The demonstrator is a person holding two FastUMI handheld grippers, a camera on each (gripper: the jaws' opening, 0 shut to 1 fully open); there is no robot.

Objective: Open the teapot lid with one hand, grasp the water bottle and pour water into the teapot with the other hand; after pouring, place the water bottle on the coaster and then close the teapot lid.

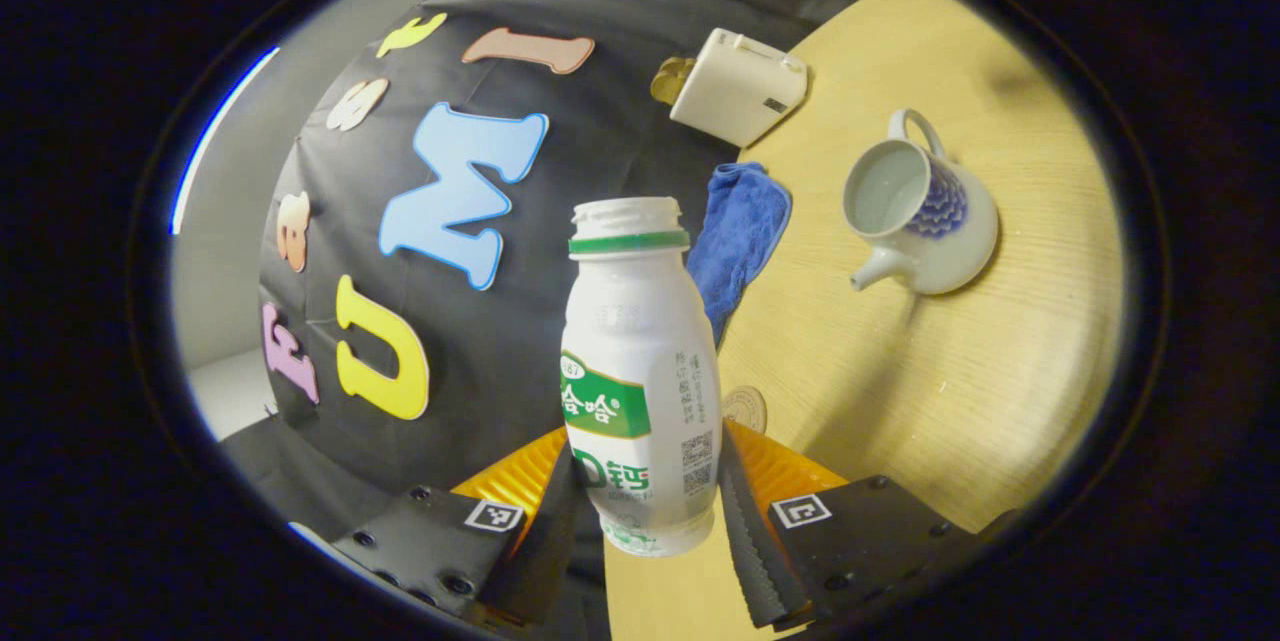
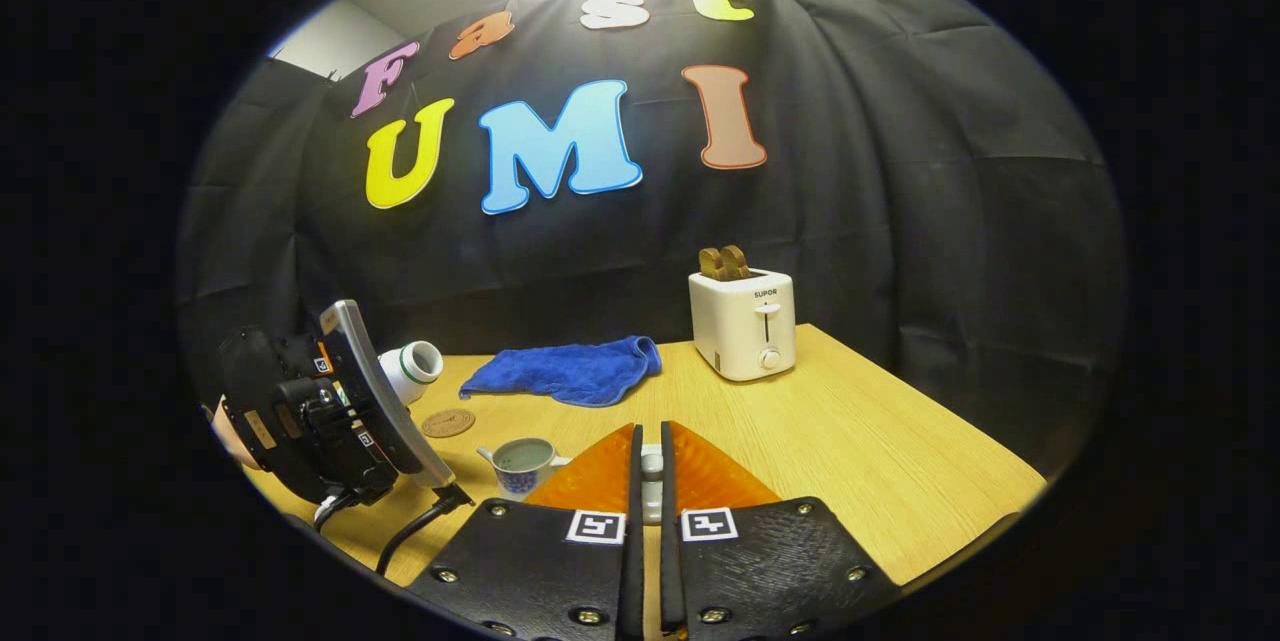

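My left gripper (image 1: pixel 648 511) pinched the water bottle (image 1: pixel 640 371) low on its body, both fingers pressed on it, cap off. Teapot (image 1: pixel 925 221) sat open on the table (image 1: pixel 950 401) ahead & to the right, well apart from the bottle. Coaster (image 1: pixel 745 408) lay just behind the bottle, blue cloth (image 1: pixel 738 236) beyond. My right gripper (image 2: pixel 650 476) was squeezed on the teapot lid (image 2: pixel 651 481), w/ the teapot just left of its tips & the toaster (image 2: pixel 743 323) farther ahead.

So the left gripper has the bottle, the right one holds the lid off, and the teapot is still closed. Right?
Not quite: the teapot is open, its mouth bare in the left gripper view. The rest holds: the left gripper grips the bottle, and the right gripper holds the lid off.
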